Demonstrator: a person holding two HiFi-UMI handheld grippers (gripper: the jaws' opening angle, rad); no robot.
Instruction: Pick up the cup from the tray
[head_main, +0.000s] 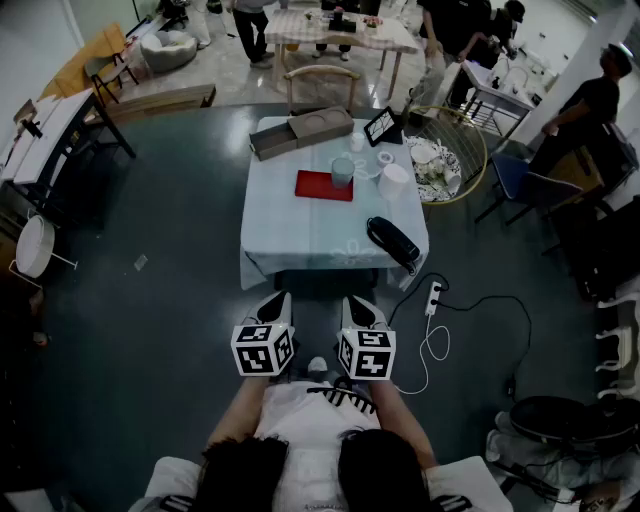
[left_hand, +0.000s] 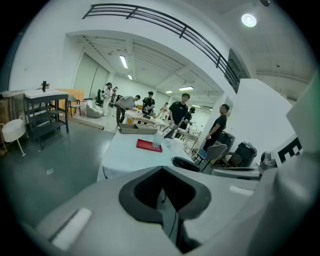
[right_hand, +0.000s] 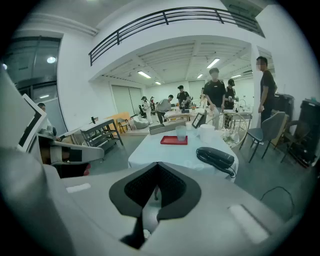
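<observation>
Cup (head_main: 343, 171) at tray (head_main: 318, 187) right edge; left claw (head_main: 278, 299), right claw (head_main: 359, 303) short of table (head_main: 300, 236).

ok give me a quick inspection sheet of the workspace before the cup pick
surface: table under a white cloth.
job's things: cup upright on the red tray, at its far right corner.
clutter: grey box, small screen, white pot, black device.
grippers: left gripper and right gripper both shut, empty, short of the table.
cables: white power strip and cords on the floor, right of the table.
surroundings: people standing beyond the table; wire basket beside it.
</observation>
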